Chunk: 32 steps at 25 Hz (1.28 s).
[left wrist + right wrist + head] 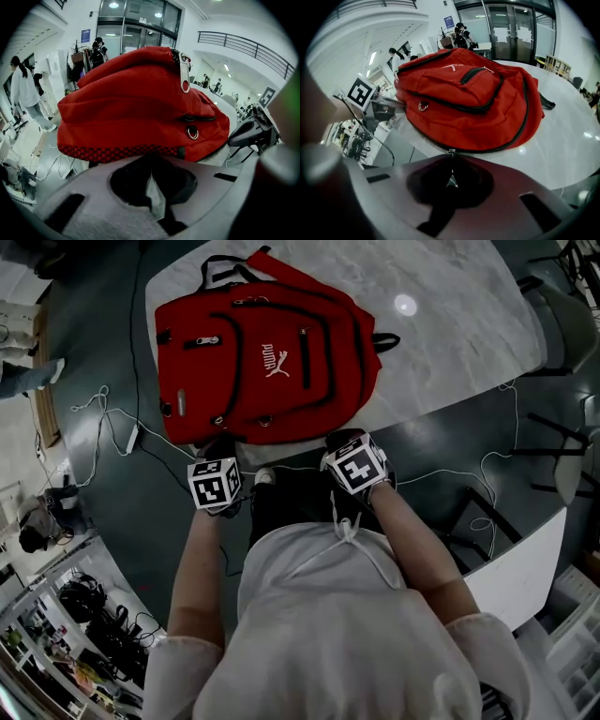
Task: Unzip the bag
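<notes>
A red backpack [267, 362] lies flat on a round marble table [450, 324], its bottom edge toward me. My left gripper [218, 448] is at the bag's near left edge, where its jaws meet on the mesh-trimmed bottom seam [122, 152]. My right gripper [349, 440] is at the near right edge. In the right gripper view the main zipper's small metal pull [450, 152] runs straight in between the shut jaws of the right gripper [451, 161]. The black zipper track [520, 122] curves away around the bag, closed. A second silver pull [184, 72] hangs on the bag's top.
The table's near rim [441, 418] runs just under both grippers. White cables [112, 418] trail on the dark floor at left, and chairs [562, 306] stand at right. People stand far off in the hall [23, 93].
</notes>
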Each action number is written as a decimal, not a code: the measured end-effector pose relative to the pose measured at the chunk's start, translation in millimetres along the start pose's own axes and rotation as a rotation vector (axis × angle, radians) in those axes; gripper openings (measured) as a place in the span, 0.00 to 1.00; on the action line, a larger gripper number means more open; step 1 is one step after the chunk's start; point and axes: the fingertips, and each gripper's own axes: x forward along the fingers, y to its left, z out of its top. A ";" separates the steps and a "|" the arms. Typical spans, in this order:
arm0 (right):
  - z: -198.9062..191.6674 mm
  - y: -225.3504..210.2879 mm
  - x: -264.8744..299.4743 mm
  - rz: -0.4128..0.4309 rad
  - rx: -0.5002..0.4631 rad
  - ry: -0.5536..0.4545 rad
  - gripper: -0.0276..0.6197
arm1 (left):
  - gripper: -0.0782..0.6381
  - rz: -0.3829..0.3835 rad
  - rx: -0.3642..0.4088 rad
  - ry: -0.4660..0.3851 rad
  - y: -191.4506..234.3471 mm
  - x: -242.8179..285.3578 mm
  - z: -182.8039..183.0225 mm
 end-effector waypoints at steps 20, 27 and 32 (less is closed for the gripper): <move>2.2 -84.3 -27.9 -0.086 -0.103 0.015 0.09 | 0.14 0.086 -0.094 -0.031 4.5 0.1 1.4; 4.9 -95.1 -27.3 -0.125 -0.105 0.019 0.09 | 0.14 0.086 -0.090 -0.018 3.3 1.1 1.3; 4.4 -96.6 -25.9 -0.123 -0.063 0.013 0.09 | 0.14 0.076 -0.094 -0.011 3.3 2.3 1.5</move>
